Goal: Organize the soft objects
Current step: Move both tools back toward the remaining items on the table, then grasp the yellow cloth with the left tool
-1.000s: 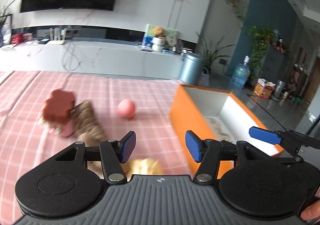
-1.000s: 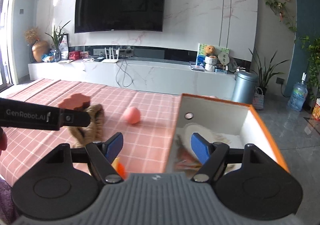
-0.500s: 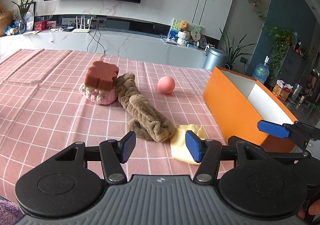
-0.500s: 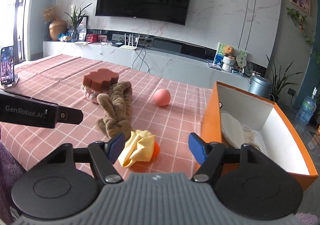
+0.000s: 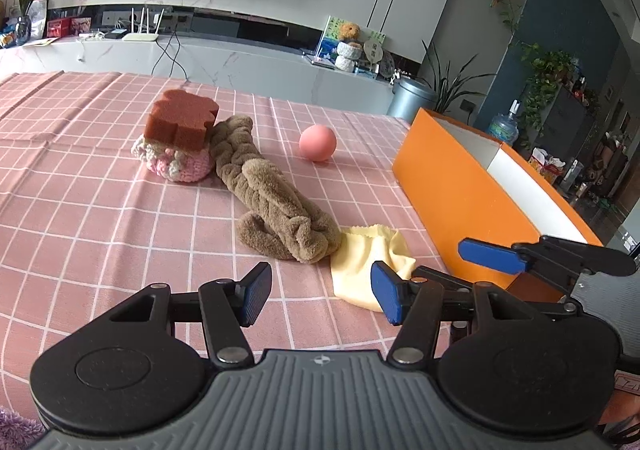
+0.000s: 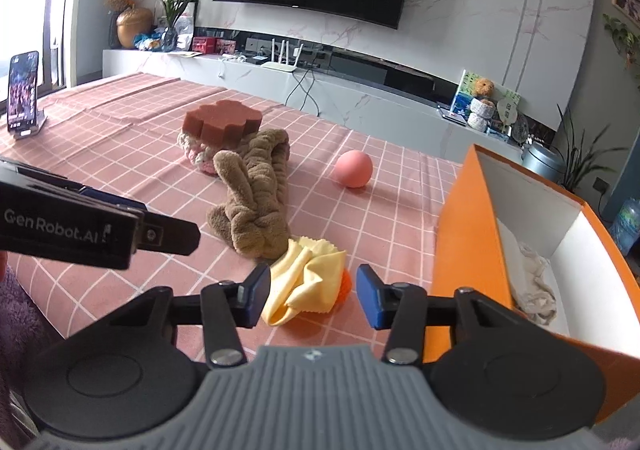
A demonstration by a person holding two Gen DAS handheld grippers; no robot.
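Peeking from the orange box (image 6: 460,250), a beige cloth (image 6: 532,282) shows only rightward.

Left hand-held gripper (image 5: 318,298) hovers, pads apart, over checked cloth (image 5: 100,209); yellow cloth (image 5: 368,254) beside brown towel (image 5: 276,209).

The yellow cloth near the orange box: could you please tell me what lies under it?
An orange thing peeks out from under the yellow cloth on its box-side edge. The cloth covers most of it, so what it is cannot be told.

Crumpled yellow cloth (image 6: 306,282), beside brown plush (image 6: 256,205)
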